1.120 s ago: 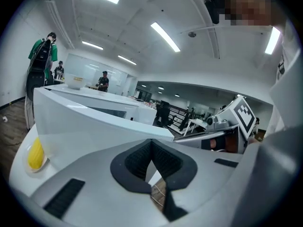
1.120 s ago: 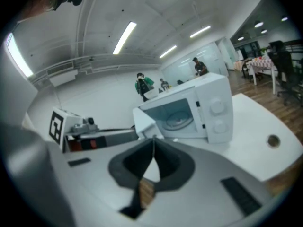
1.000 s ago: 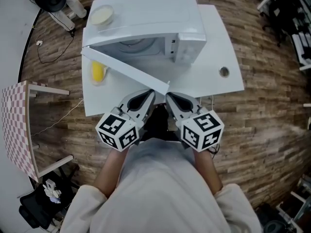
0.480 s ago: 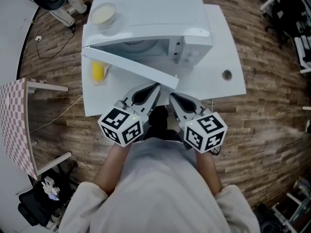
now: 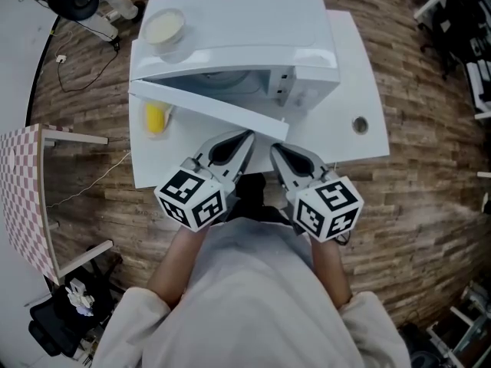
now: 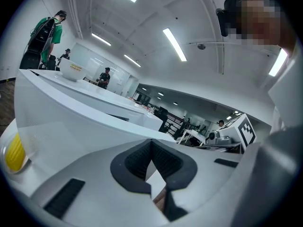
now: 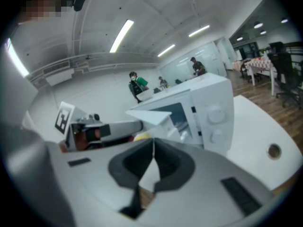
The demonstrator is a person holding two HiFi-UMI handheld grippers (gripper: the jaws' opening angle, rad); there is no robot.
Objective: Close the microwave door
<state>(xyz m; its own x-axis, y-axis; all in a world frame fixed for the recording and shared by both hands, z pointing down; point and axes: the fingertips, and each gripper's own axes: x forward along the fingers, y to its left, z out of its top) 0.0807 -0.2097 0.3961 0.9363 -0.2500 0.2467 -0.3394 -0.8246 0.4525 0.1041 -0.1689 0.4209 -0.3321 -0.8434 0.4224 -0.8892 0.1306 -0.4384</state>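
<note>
Microwave (image 5: 230, 29): white, on white table (image 5: 341, 125). Door (image 5: 207, 110) ajar, free edge swung toward the person.
2 grippers: left gripper (image 5: 245, 136), jaws together, empty, just beside the door's outer face; right gripper (image 5: 275, 149), jaws together, empty, near the door's free edge.
1 bowl (image 5: 163, 27) on the microwave top.

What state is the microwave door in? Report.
Open. The door angles out from the microwave, leaving a gap with the inside showing.

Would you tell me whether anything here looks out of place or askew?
Only the microwave door stands out: it is ajar, swung out over the table. A bowl sits on top of the microwave. Nothing looks spilled.
</note>
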